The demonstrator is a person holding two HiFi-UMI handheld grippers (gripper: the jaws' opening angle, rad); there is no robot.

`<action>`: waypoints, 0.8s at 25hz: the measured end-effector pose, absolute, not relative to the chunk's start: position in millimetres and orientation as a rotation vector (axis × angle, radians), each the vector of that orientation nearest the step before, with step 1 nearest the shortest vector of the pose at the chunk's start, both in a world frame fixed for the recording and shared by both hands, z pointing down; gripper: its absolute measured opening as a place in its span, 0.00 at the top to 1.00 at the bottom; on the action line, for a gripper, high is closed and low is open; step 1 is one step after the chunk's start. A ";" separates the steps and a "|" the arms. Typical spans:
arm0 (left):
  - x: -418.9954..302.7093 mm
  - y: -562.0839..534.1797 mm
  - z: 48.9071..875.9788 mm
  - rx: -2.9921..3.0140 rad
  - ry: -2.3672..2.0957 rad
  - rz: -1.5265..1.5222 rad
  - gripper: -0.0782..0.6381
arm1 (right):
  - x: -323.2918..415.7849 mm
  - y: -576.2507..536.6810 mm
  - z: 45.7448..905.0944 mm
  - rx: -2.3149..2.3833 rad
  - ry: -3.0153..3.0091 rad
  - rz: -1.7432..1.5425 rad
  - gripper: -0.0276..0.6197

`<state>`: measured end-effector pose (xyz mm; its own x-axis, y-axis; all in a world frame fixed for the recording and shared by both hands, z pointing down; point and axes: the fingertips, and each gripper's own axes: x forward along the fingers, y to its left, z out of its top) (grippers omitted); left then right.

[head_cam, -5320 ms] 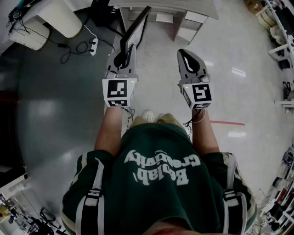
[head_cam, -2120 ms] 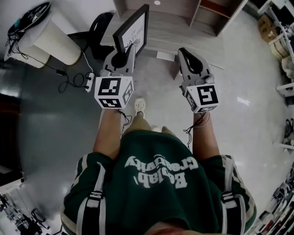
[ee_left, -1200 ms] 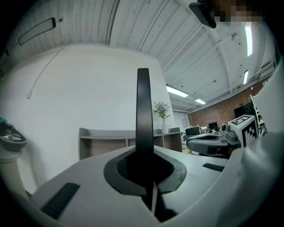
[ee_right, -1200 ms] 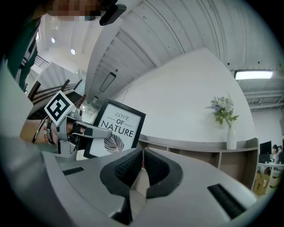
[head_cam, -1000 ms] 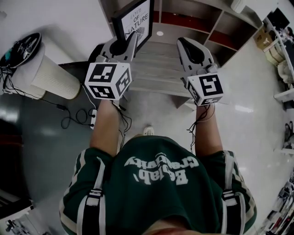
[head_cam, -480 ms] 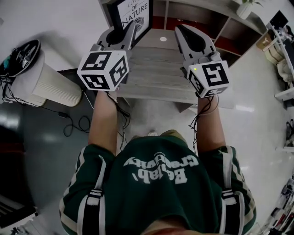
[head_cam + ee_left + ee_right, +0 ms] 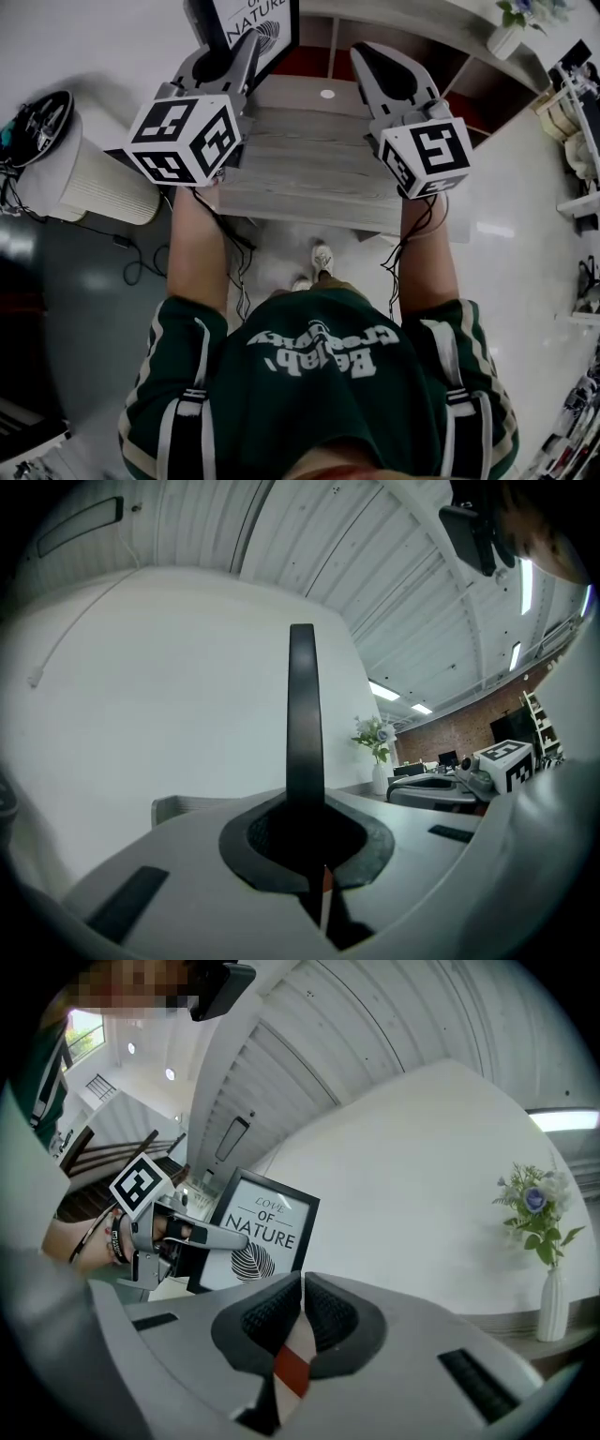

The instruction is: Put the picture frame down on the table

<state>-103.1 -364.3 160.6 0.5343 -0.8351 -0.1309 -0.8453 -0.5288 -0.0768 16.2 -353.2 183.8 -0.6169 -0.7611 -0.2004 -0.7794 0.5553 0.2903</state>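
Observation:
The black picture frame (image 7: 248, 23) with a "NATURE" print and leaf stands upright in my left gripper (image 7: 246, 45), which is shut on its lower edge. In the left gripper view the frame (image 7: 302, 714) shows edge-on, rising from between the pads of the left gripper (image 7: 302, 810). The right gripper view shows its front (image 7: 258, 1232) with the left gripper (image 7: 173, 1232) clamped on it. The frame hangs above the back left of the grey wooden table (image 7: 309, 173). My right gripper (image 7: 364, 52) is shut and holds nothing; it hovers over the table to the right of the frame.
A white vase with flowers (image 7: 511, 33) stands at the table's far right, also visible as the vase (image 7: 548, 1297). Red-backed shelf compartments (image 7: 305, 61) lie behind the table. A ribbed white cylinder (image 7: 98, 183) and cables (image 7: 141, 267) sit on the floor at left.
The person has walked up to the table. Both grippers have risen and gone forward over it, carrying the frame to its back left; the frame's top now leaves the head view.

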 end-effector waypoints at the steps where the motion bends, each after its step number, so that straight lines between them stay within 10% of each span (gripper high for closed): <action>1: -101.3 -369.8 157.3 -2.626 1.460 0.119 0.85 | 18.0 -360.2 180.8 -1.337 2.726 0.554 0.90; 20: -94.3 -477.1 132.7 -2.502 1.642 0.120 0.85 | 15.5 -486.0 169.4 -1.101 2.802 0.575 0.90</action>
<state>-94.3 -477.1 132.7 0.3988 -0.9053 -0.1463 -0.9170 -0.3913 -0.0780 15.5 -486.0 169.4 -0.7393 -0.6417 -0.2042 -0.6703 0.6720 0.3148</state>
